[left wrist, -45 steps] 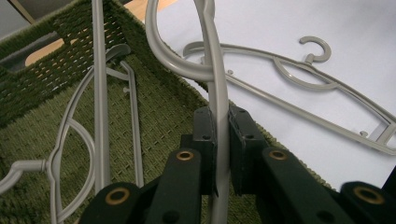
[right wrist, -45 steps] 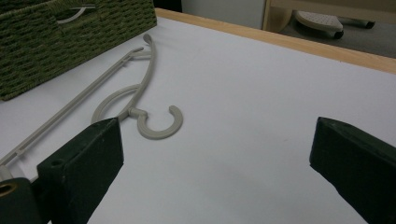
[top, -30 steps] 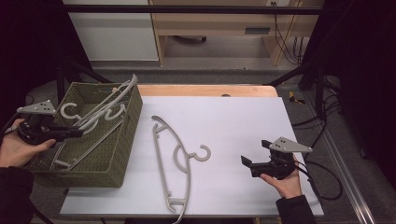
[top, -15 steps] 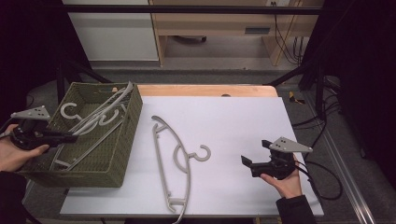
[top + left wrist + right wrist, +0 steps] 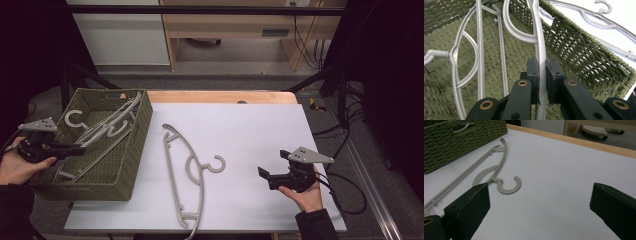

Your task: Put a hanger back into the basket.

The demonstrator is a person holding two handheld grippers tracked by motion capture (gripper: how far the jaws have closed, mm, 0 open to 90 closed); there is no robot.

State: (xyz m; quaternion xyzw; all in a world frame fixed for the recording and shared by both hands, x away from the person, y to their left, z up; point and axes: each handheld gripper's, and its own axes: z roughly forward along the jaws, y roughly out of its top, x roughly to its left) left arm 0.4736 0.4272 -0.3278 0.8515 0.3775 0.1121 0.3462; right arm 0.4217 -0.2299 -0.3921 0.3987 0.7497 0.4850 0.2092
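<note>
Left tool (image 5: 542, 75) is clamped on a hanger (image 5: 539, 45) in the basket (image 5: 127, 172), right tool (image 5: 274, 171) wide open, so lower gently until it lies flat.

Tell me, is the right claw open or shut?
Open. The right claw has its jaws far apart over the white table, holding nothing.
</note>
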